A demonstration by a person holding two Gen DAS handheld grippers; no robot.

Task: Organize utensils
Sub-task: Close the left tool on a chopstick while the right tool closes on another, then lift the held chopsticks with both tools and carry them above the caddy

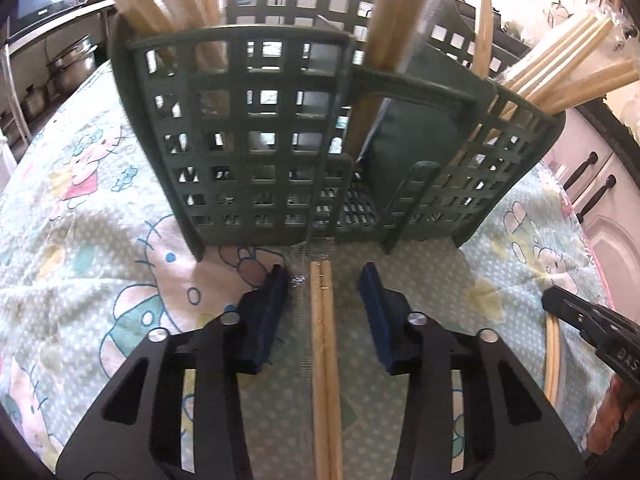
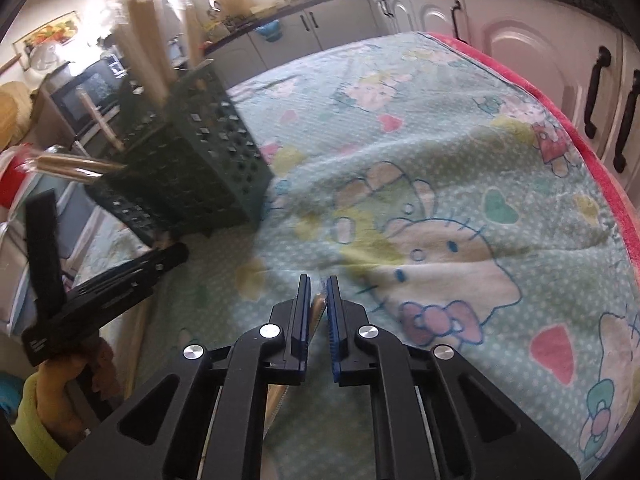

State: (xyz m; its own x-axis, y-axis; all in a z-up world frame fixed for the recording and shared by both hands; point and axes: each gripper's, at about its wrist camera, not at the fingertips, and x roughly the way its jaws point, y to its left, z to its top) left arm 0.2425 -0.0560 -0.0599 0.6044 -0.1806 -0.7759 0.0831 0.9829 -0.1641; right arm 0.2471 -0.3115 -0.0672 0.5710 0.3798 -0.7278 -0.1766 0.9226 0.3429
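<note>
A dark green slotted utensil caddy (image 1: 256, 136) stands on the cloth with several wrapped wooden chopsticks (image 1: 384, 32) upright in its compartments. In front of it a wrapped pair of chopsticks (image 1: 325, 344) lies flat. My left gripper (image 1: 324, 270) straddles this pair, and its blue pads (image 1: 264, 320) stand clear of the wood on both sides. In the right wrist view my right gripper (image 2: 318, 280) is shut on another thin wooden chopstick pair (image 2: 317, 306) low over the cloth. That gripper's tip (image 1: 560, 300) shows at the right edge of the left wrist view, above its stick (image 1: 553, 360).
A cartoon-print cloth (image 2: 440, 160) covers the table, with a pink edge (image 2: 600, 168) at the right. White cabinets with black handles (image 2: 596, 88) lie beyond. Pots (image 1: 76, 60) sit on shelves at the far left. The left gripper (image 2: 172, 256) and a hand (image 2: 68, 372) appear left of the caddy (image 2: 208, 160).
</note>
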